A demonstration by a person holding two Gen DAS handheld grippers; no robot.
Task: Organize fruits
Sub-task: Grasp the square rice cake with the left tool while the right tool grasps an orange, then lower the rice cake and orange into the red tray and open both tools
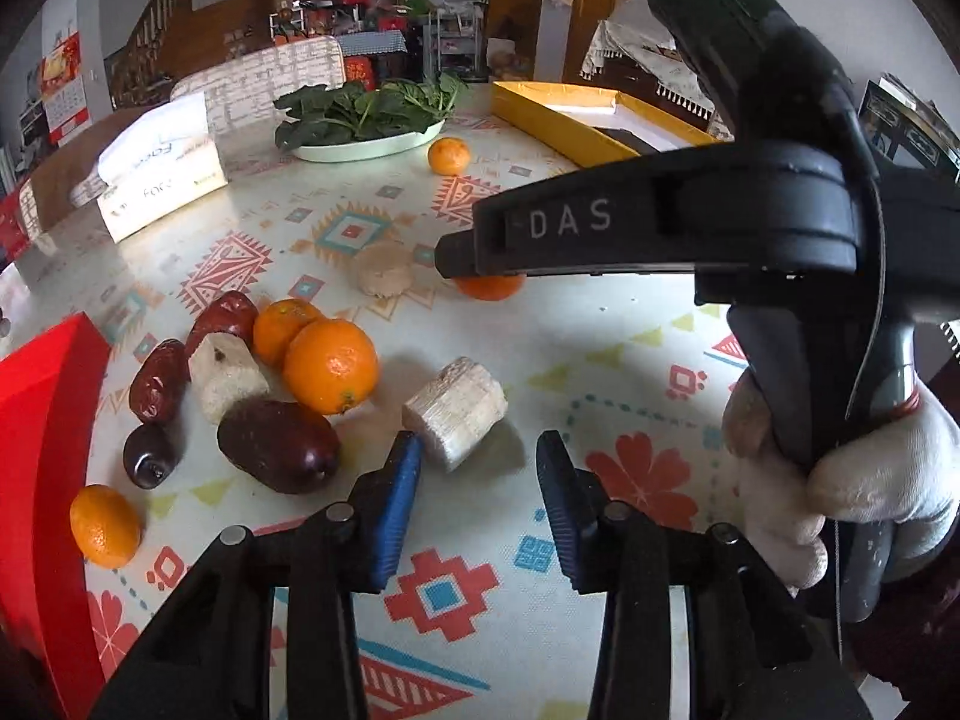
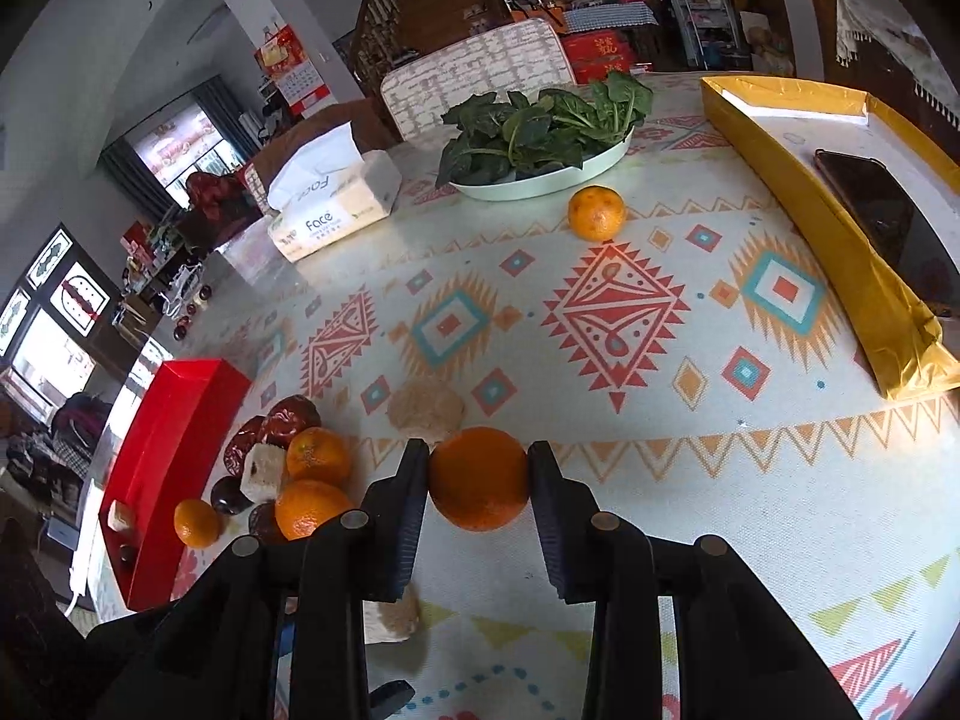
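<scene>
Right wrist view shows my patterned tablecloth [image 2: 600, 300] spread wide under everything. Along its right side lies the long yellow box [image 2: 798, 180] with a dark phone [image 2: 888, 222] inside; at the left edge stands the red box [image 2: 174, 456], and a pale chunk sits in it. At the far side I see the plate of greens [image 2: 540, 132] and, to its left, the tissue pack [image 2: 336, 204]. One lone orange [image 2: 597, 213] rests just in front of the plate.

My right gripper [image 2: 479, 480] is clenched on an orange [image 2: 479, 477] — both fingers press its sides, low over the cloth. Whether the fruit touches the cloth I cannot tell.

My left gripper [image 1: 479, 474] is released, its blue pads [image 1: 399, 510] spread apart above the cloth, with a pale cut cane piece [image 1: 456, 411] just beyond the left pad. Left of that lies the fruit pile beside the red box: a large orange [image 1: 330, 366] touching a smaller orange [image 1: 282, 327], a second cane piece [image 1: 225, 381], a big dark red date [image 1: 279, 444], two wrinkled red dates [image 1: 159, 381] behind, and a small dark fruit [image 1: 150, 456]. A small orange [image 1: 105, 525] sits apart, close to the red box.

From the left wrist, my gloved right hand [image 1: 840, 474] grips the black handle.
</scene>
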